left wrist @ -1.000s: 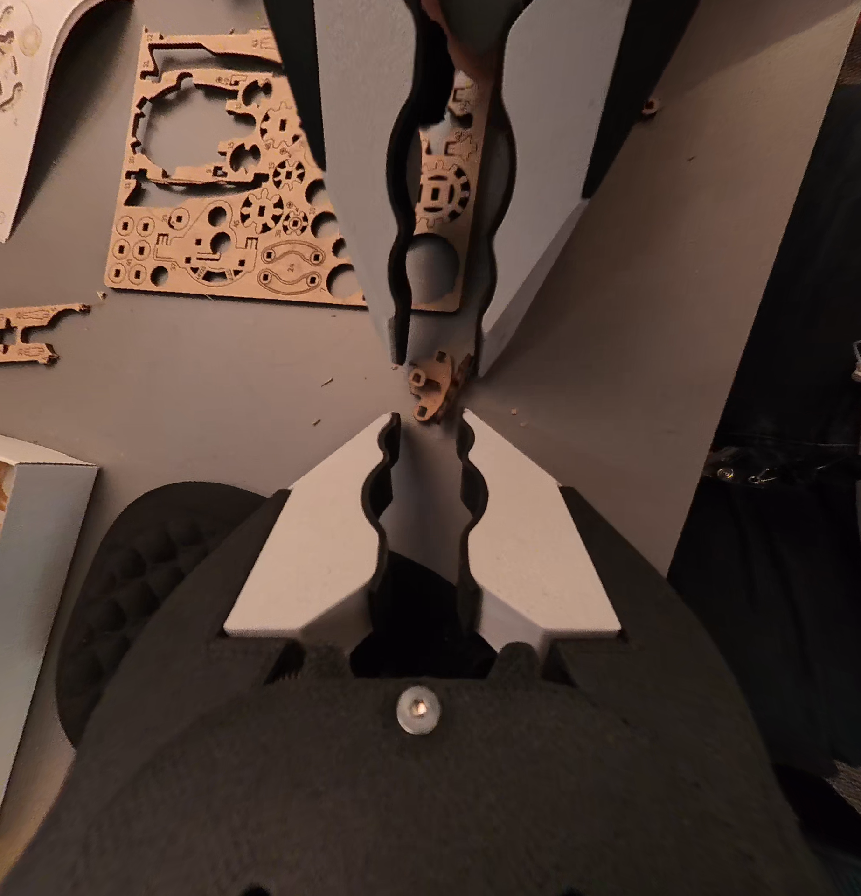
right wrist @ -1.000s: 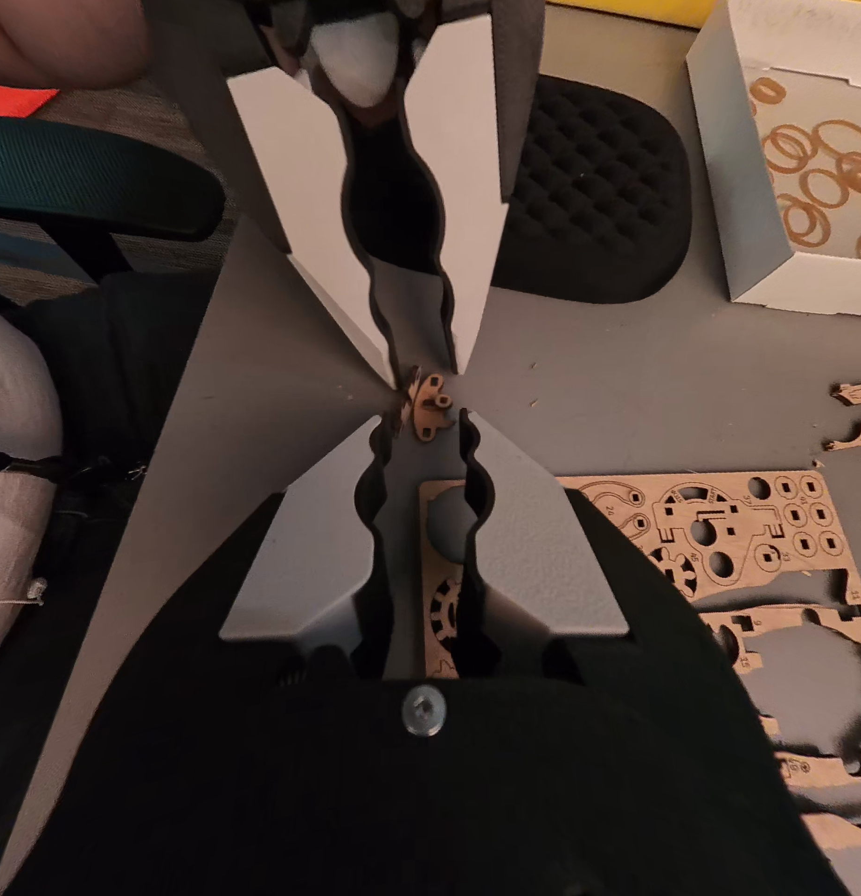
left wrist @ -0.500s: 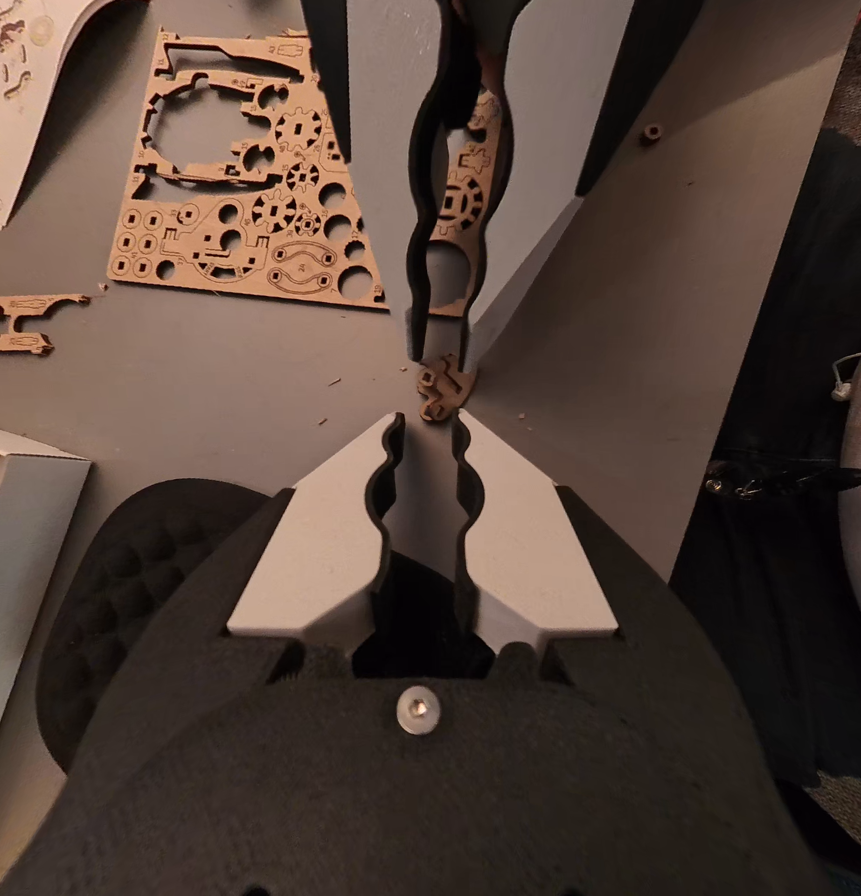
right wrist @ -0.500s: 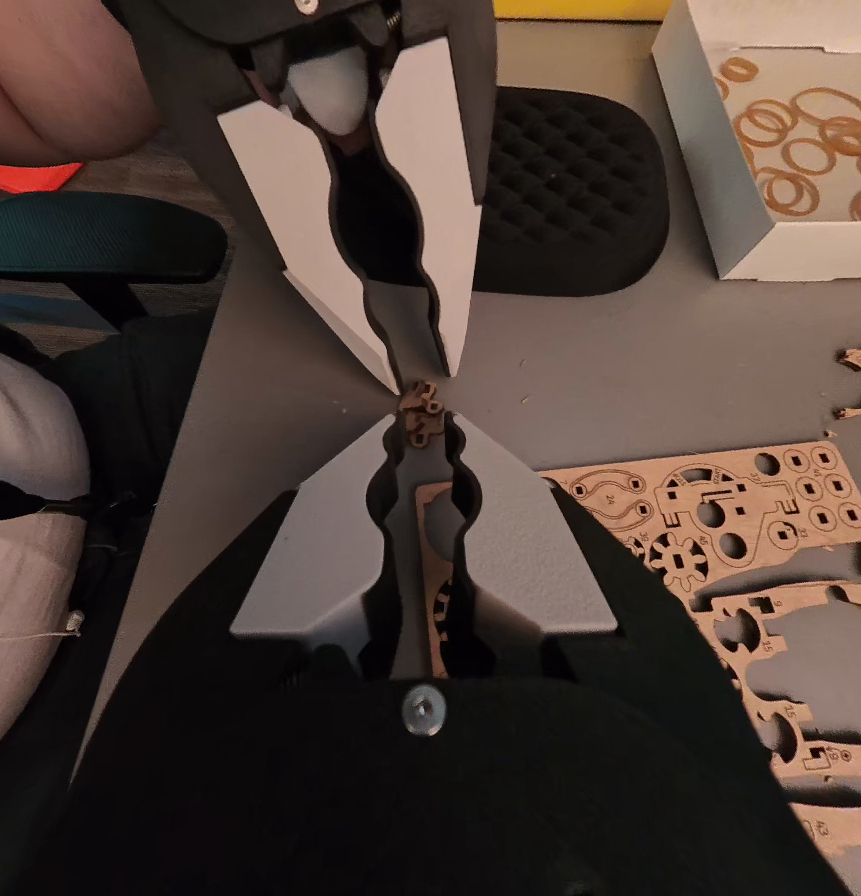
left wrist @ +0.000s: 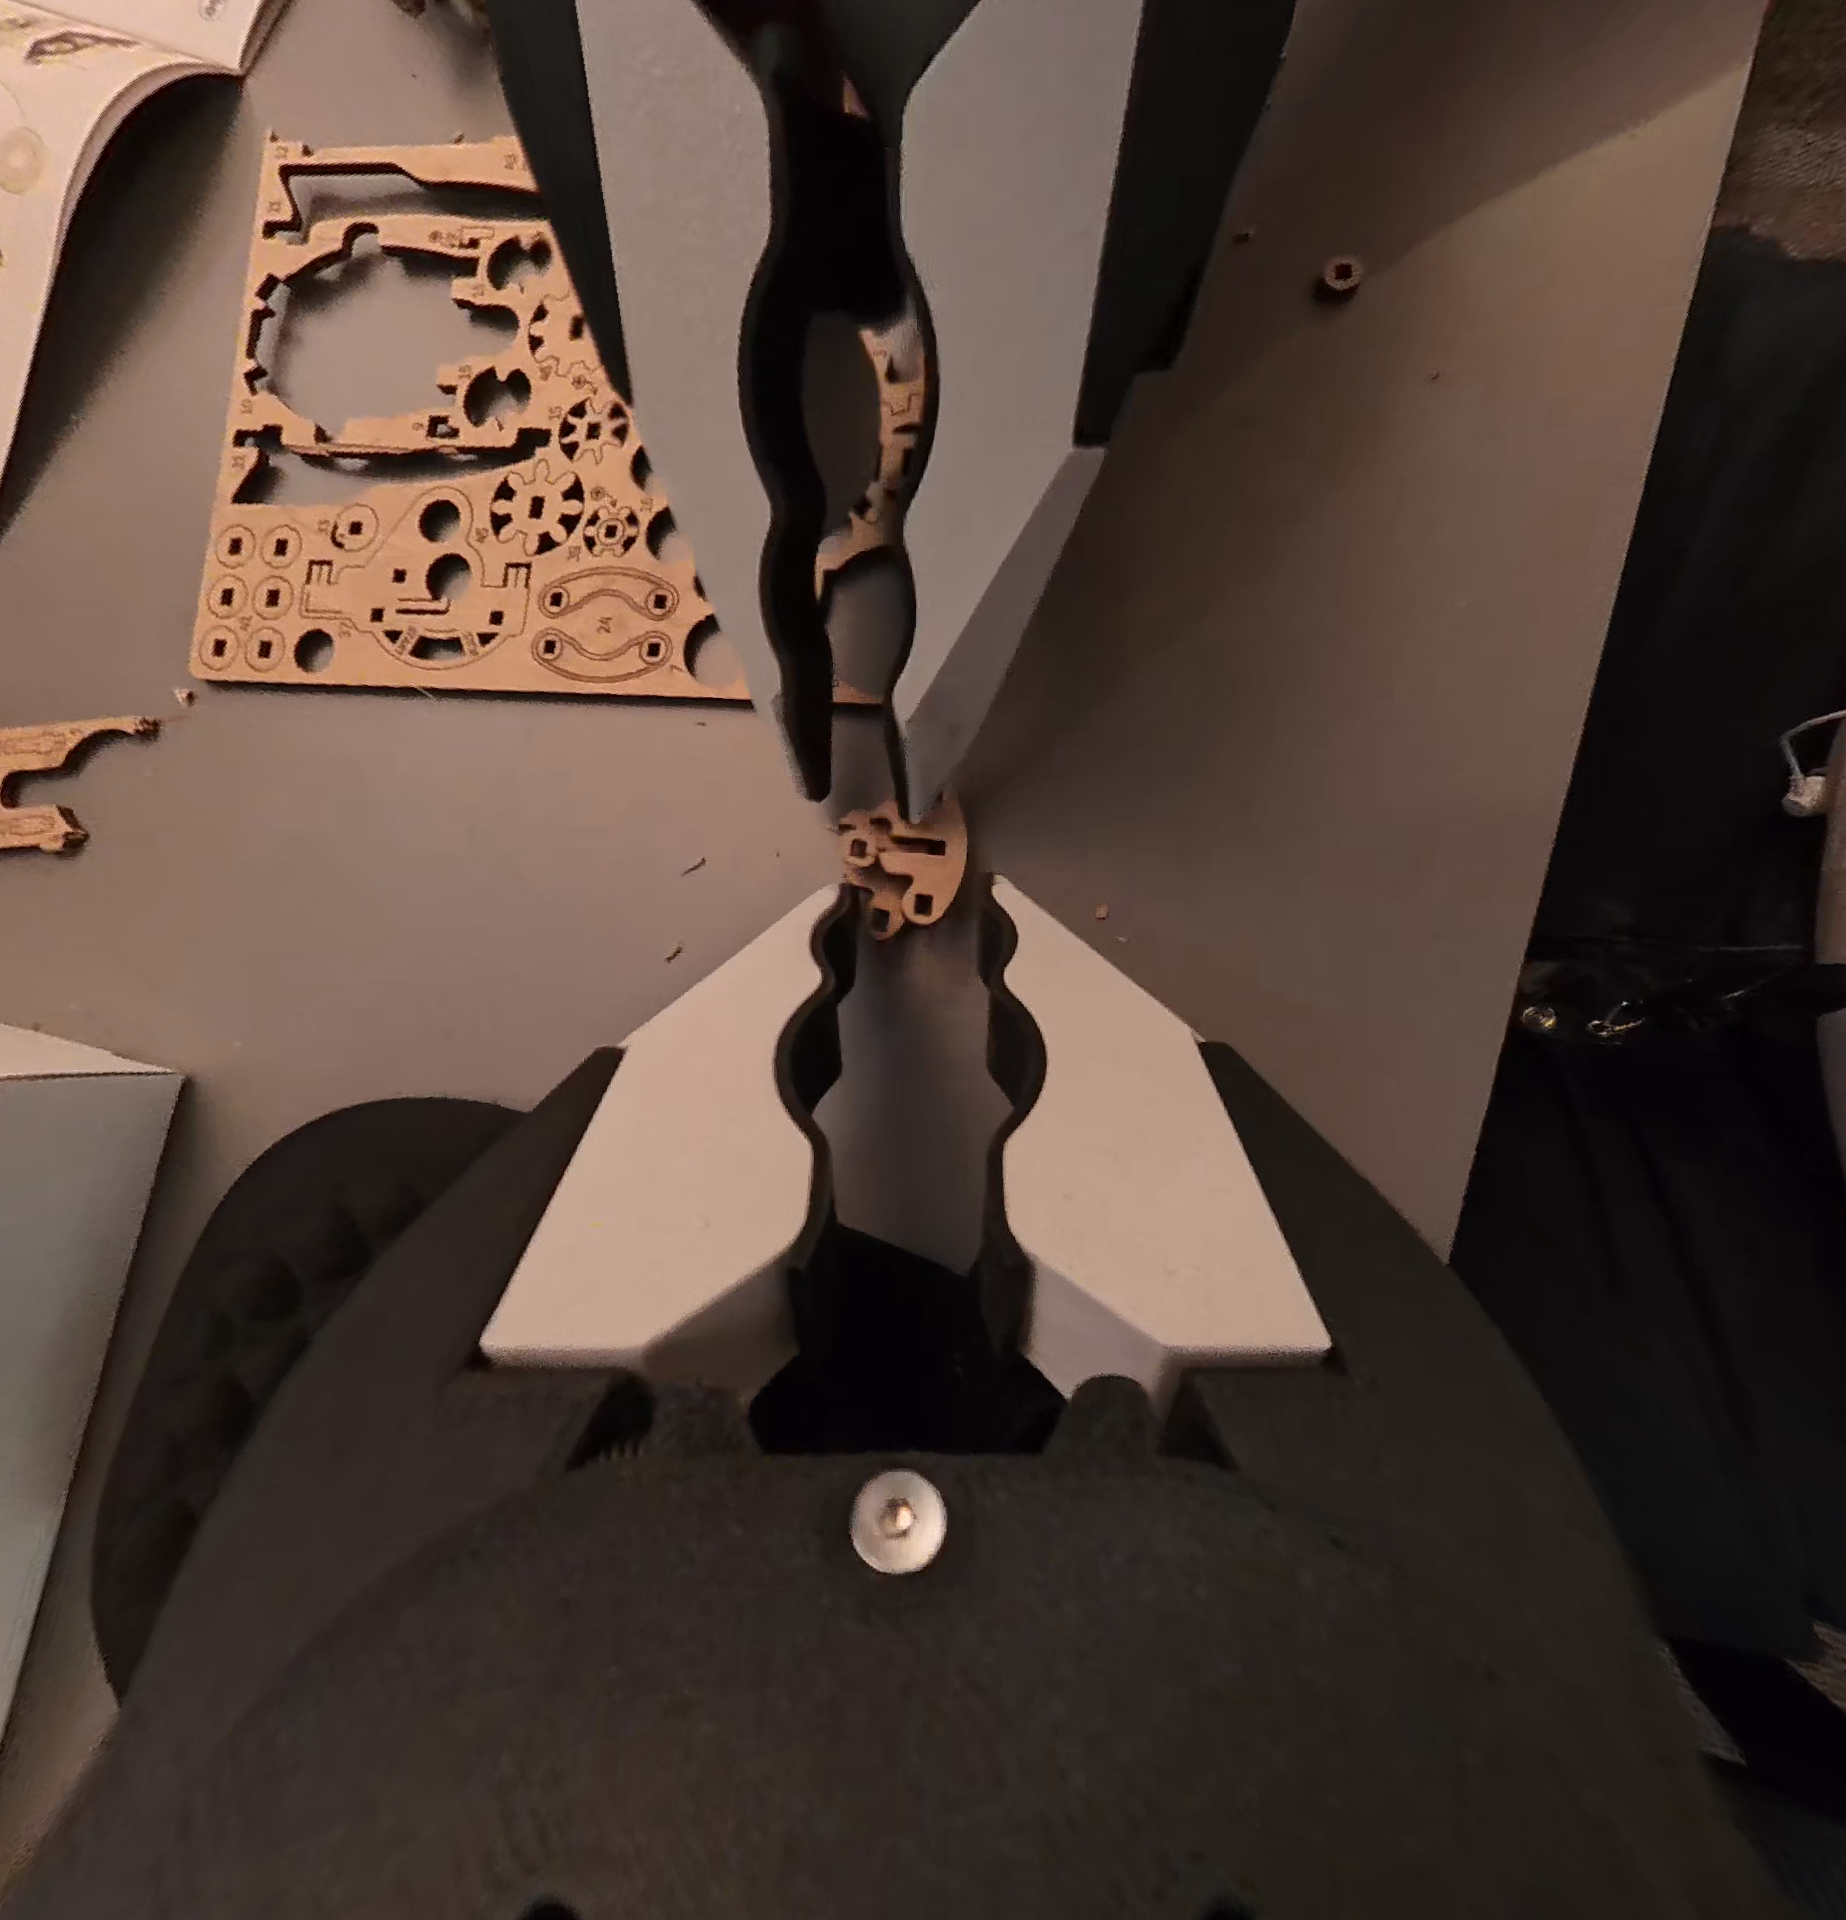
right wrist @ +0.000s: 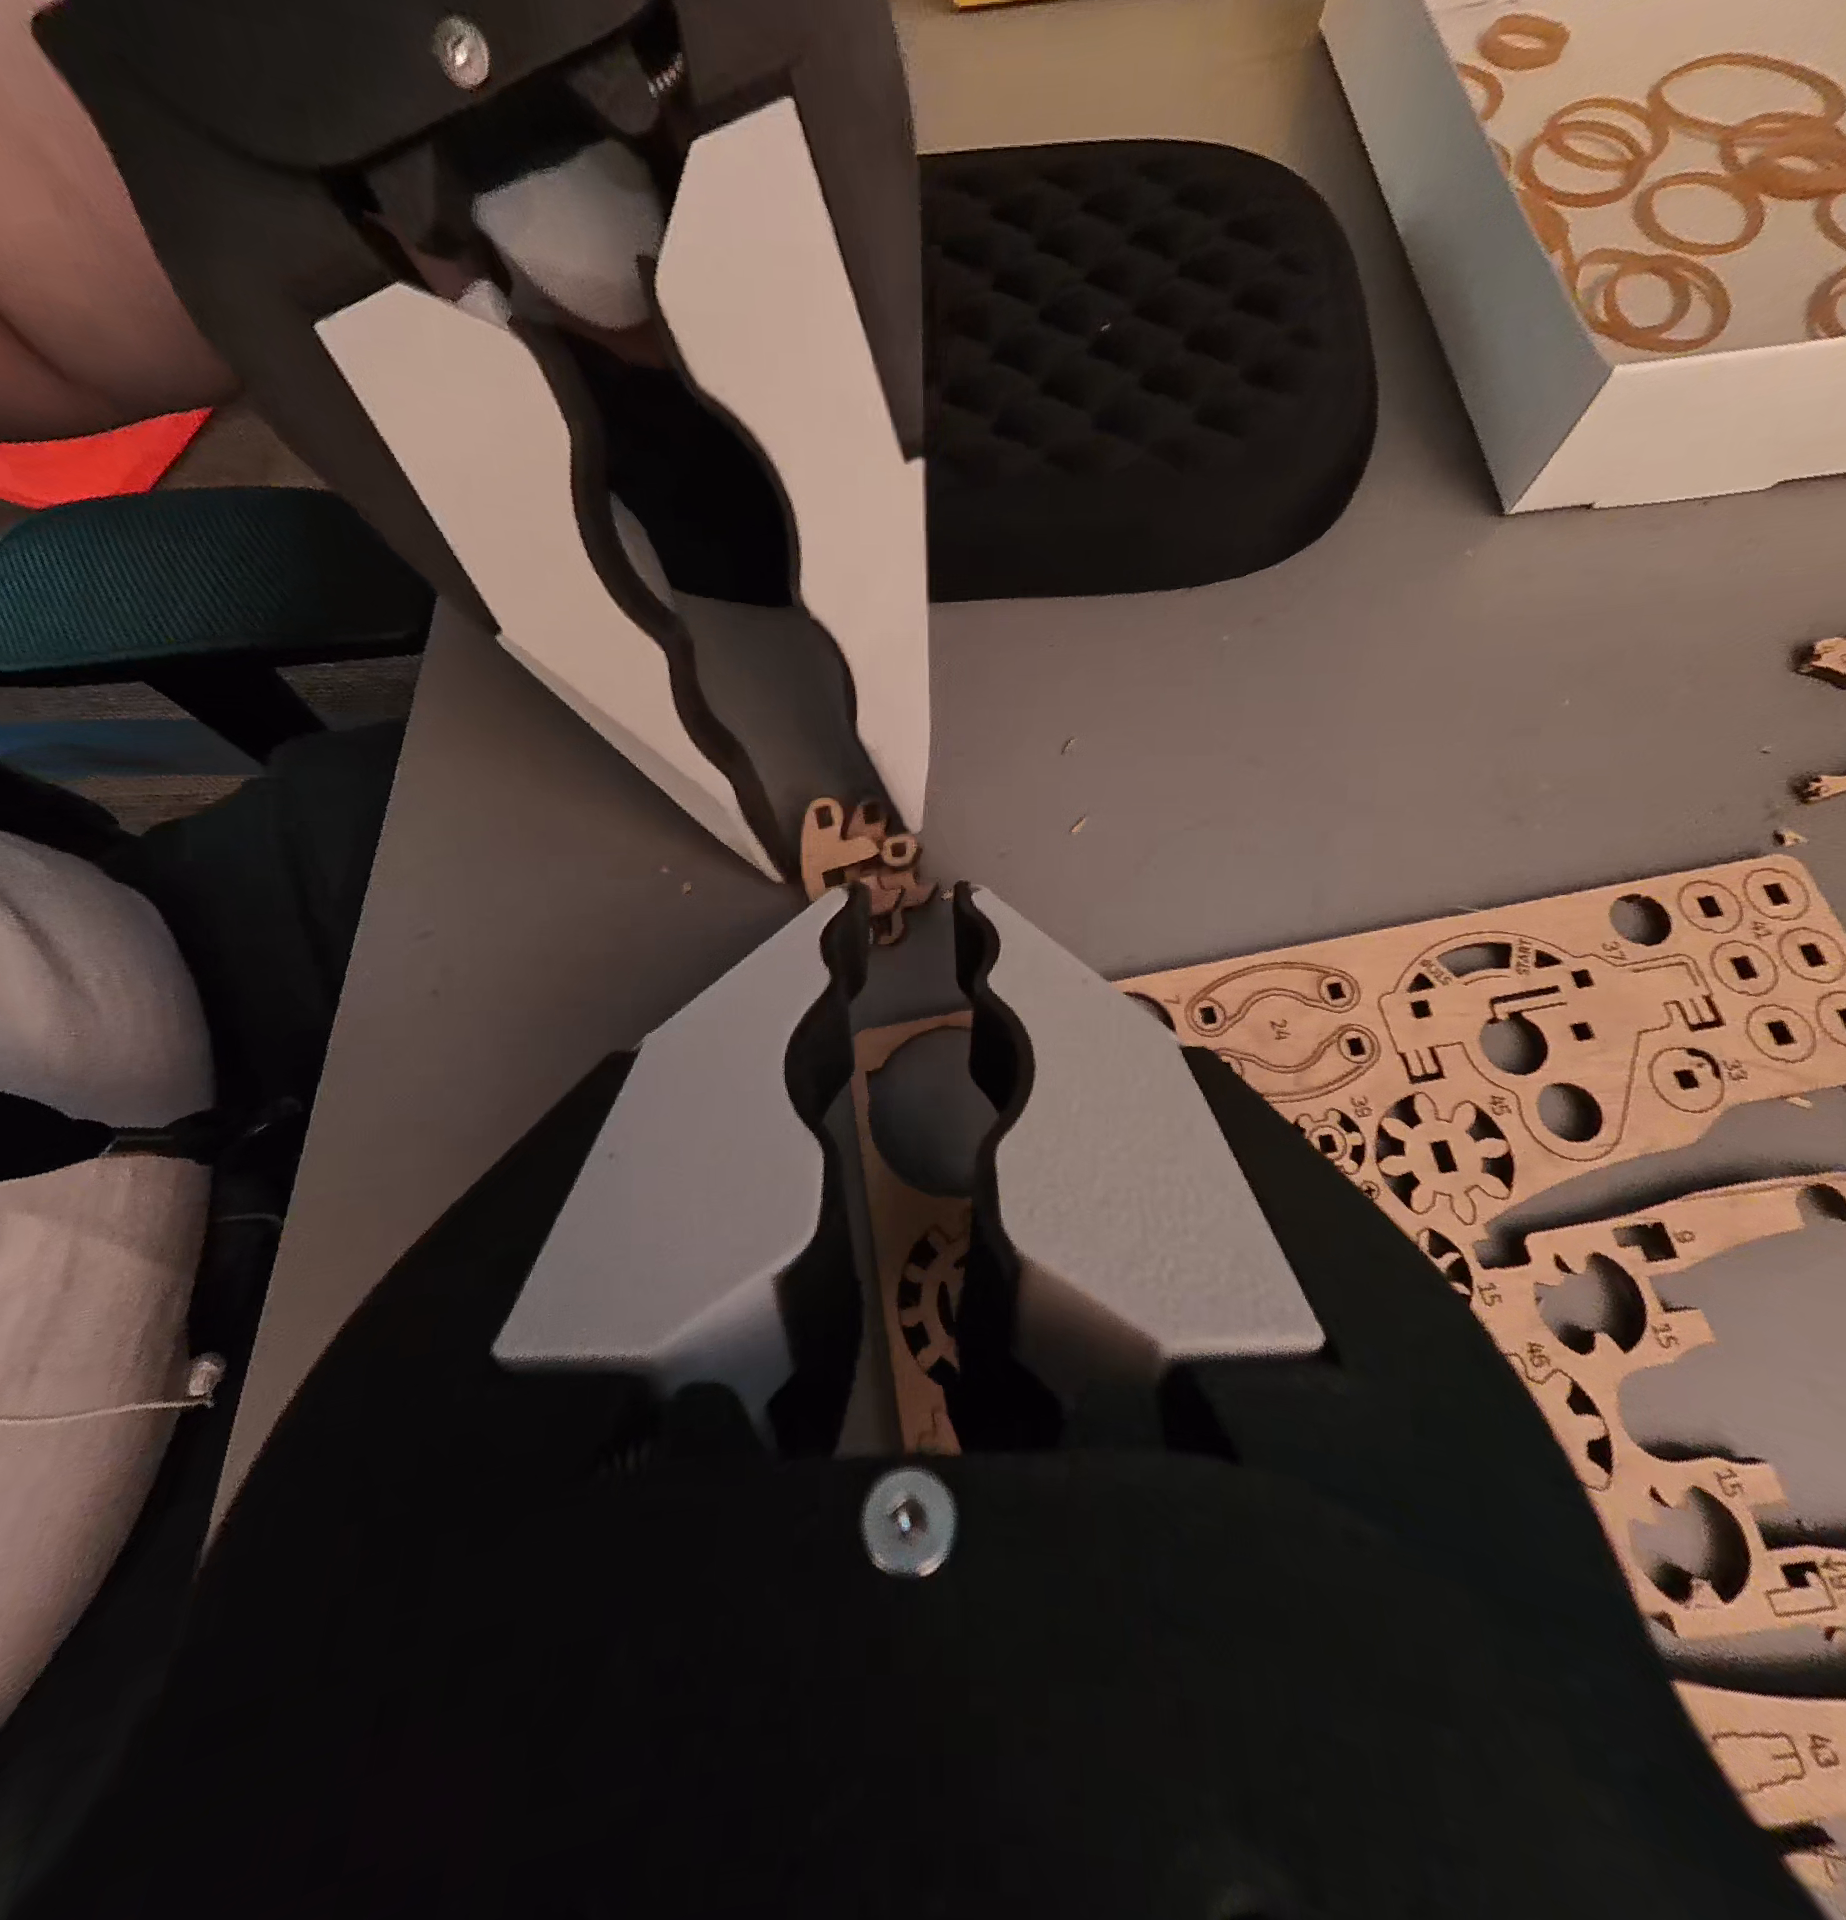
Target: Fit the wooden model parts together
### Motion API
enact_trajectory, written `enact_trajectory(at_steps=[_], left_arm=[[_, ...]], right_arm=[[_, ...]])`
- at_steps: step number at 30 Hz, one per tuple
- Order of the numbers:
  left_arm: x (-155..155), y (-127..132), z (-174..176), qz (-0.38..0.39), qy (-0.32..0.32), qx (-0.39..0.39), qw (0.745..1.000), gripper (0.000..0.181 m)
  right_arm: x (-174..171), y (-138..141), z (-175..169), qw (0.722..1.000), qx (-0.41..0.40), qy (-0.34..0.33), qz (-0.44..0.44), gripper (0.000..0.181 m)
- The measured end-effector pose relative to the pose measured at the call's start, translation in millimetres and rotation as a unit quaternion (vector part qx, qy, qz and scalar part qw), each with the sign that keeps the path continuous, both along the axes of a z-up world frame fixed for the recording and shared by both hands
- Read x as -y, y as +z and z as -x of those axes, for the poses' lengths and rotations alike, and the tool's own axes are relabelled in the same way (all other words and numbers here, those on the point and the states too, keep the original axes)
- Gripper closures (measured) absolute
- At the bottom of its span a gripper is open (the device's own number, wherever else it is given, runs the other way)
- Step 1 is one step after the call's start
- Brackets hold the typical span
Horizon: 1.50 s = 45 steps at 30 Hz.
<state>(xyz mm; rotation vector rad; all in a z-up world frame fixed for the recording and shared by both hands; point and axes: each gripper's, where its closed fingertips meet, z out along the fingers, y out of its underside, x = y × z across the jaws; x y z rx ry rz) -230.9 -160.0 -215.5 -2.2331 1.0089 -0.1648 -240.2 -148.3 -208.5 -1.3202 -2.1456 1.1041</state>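
Two grippers meet tip to tip above the grey table [left wrist: 379,883]. My left gripper [left wrist: 924,891] is shut on a small oval wooden plate with holes [left wrist: 927,864], gripped across its width. My right gripper [left wrist: 867,800] reaches in from the top, shut on a smaller notched wooden part [left wrist: 859,840] that touches the plate's left end. In the right wrist view my right gripper [right wrist: 905,896] holds the small part [right wrist: 891,906] against the plate [right wrist: 825,836], which sits in my left gripper [right wrist: 841,842]. How far the parts interlock is hidden.
A laser-cut wooden sheet [left wrist: 399,520] lies behind, partly under my right gripper [right wrist: 1521,1039]. A black foam pad [right wrist: 1137,364], a white box of wooden rings [right wrist: 1677,260], a loose wooden strip [left wrist: 25,790] and a booklet [left wrist: 67,156] lie around. The table edge [left wrist: 1501,935] is to the right.
The two grippers have closed in on each other. The plate has turned its flat face towards the left wrist camera, and the small part now touches it.
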Motion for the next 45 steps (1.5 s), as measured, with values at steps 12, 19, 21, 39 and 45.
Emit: enact_trajectory(at_steps=[12,19,21,39,45], left_arm=[[-2.6,0.0,-3.1,-0.016,0.002,-0.012,1.0,0.164],[-2.4,-0.1,-5.8,-0.014,0.005,0.003,1.0,0.163],[-2.4,-0.1,-5.6,-0.014,0.007,0.002,1.0,0.163],[-2.7,0.3,-5.4,-0.018,0.006,-0.012,1.0,0.163],[-2.8,0.2,-5.5,-0.017,0.008,-0.011,1.0,0.164]], right_arm=[[0.5,3.1,1.8,1.0,-0.005,-0.007,-0.01,0.167],[2.1,1.0,1.0,1.0,-0.007,0.0,-0.027,0.168],[1.9,4.8,0.1,0.999,-0.018,0.005,-0.028,0.168],[-4.3,0.2,-1.3,1.0,0.001,0.001,-0.001,0.162],[-4.3,0.0,-1.2,1.0,-0.003,0.005,-0.017,0.163]])
